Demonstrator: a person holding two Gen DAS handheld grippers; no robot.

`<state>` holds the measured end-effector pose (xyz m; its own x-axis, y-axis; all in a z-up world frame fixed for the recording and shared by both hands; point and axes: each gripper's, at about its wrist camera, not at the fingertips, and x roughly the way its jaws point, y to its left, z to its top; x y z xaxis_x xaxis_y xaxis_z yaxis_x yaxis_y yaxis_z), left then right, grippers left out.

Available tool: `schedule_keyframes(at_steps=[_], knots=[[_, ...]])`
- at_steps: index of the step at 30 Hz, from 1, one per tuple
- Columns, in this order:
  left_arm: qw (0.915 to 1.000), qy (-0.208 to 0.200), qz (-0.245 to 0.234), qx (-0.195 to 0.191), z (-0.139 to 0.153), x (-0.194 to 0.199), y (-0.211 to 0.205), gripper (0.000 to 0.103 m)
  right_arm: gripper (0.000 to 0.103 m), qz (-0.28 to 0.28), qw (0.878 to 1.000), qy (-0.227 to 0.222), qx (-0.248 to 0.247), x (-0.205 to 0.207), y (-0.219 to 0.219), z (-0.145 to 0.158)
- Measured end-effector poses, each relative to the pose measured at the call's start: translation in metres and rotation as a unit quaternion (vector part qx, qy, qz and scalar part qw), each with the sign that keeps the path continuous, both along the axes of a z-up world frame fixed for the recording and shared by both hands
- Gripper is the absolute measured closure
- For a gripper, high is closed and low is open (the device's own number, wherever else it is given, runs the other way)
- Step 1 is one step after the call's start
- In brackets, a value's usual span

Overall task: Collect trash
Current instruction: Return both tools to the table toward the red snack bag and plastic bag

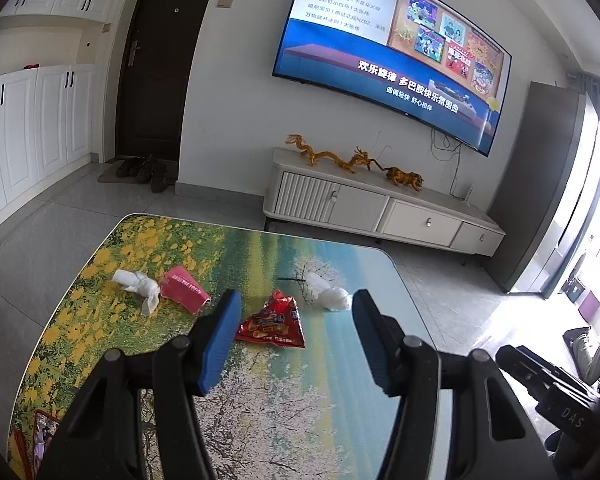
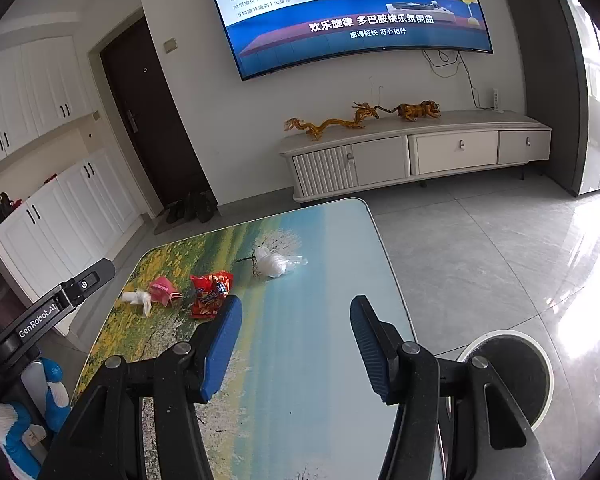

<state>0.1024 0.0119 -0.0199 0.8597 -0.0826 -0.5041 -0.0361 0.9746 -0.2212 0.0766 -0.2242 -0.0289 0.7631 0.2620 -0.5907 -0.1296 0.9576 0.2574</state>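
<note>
From the left wrist view, the left tongs [image 1: 296, 320] stand released, blue pads apart with nothing between them, above the near part of the bench [image 1: 260, 400], whose top is printed with a landscape of yellow flowers, a blue river and white blossom. Taking the red snack bag [image 1: 274, 322] as landmark: it lies flat near the middle of the bench. To its left rests a crumpled pink carton [image 1: 184, 289], and further left, touching the carton, a twisted white tissue [image 1: 138, 284]. To the bag's right and a little beyond lies a clear plastic bag [image 1: 328, 295]. Beyond the bench stand a pale TV cabinet [image 1: 380, 208] carrying golden dragon figures [image 1: 332, 156], a lit wall television [image 1: 392, 48], and a dark door [image 1: 160, 60] with shoes at its foot.

From the right wrist view, the right tongs [image 2: 296, 320] likewise stand released and empty over the bench [image 2: 320, 360]. The red snack bag [image 2: 210, 292] sits left of them, the pink carton [image 2: 162, 289] and white tissue [image 2: 138, 299] further left, the clear plastic bag [image 2: 276, 264] beyond it to the right. A round dark bin [image 2: 512, 376] stands on the grey tiled floor [image 2: 480, 248] right of the bench.
</note>
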Motion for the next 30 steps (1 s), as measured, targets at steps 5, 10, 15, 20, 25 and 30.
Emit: schedule_keyframes(at_steps=[5,10,15,20,25,30], knots=[[1.0,0.004,0.0,0.002,-0.003,0.003,-0.001,0.047,0.049,0.001,1.0,0.002,0.001,0.002,0.001,-0.002],[0.9999,0.014,-0.001,0.001,-0.008,0.01,-0.001,0.047,0.049,0.005,1.0,0.007,0.003,0.008,0.003,-0.005],[0.9996,0.03,0.001,0.001,-0.019,0.02,-0.001,0.041,0.049,0.007,1.0,0.013,0.004,0.014,0.002,-0.011],[0.9986,0.046,-0.027,0.009,-0.031,0.026,-0.022,0.041,0.049,0.004,1.0,0.025,0.005,0.021,-0.002,-0.021],[0.9949,0.061,-0.073,0.031,-0.045,0.026,-0.056,0.041,0.049,-0.009,0.999,0.038,0.002,0.027,-0.012,-0.03],[0.9895,0.075,-0.113,0.051,-0.059,0.026,-0.082,0.041,0.049,-0.025,0.999,0.044,-0.006,0.032,-0.022,-0.032]])
